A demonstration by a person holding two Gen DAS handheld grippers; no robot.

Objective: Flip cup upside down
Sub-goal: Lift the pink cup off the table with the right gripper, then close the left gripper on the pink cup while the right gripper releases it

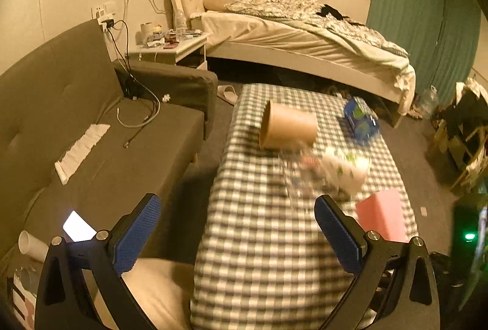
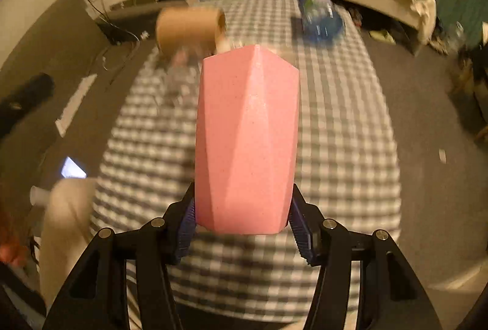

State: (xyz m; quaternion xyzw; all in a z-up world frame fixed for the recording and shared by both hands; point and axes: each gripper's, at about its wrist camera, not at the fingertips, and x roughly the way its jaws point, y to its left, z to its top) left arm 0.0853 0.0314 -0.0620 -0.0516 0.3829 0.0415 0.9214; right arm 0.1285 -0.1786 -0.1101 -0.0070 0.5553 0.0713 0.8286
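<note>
Right wrist view: right hand-held gripper [image 2: 242, 223] clamped on the pink cup [image 2: 247, 141], blue pads [image 2: 300, 231] pressing both sides near its closer end. Cup's long axis runs straight out along the fingers, over the middle of the checkered worktop [image 2: 344, 147]; can't tell which end is the mouth. Bare cloth on both sides of the cup; worktop's left and right edges drop to dark floor. Far end is crowded: brown tube [image 2: 189, 28] on its side, blue packet [image 2: 320, 22], blurred clutter between them.

Left wrist view: left hand-held gripper [image 1: 238, 232] spread wide, holding nothing, over the worktop's left edge beside the grey sofa [image 1: 100, 144]. Cup sits just beyond its right finger. Bed [image 1: 305, 31] lies past the worktop's far end.
</note>
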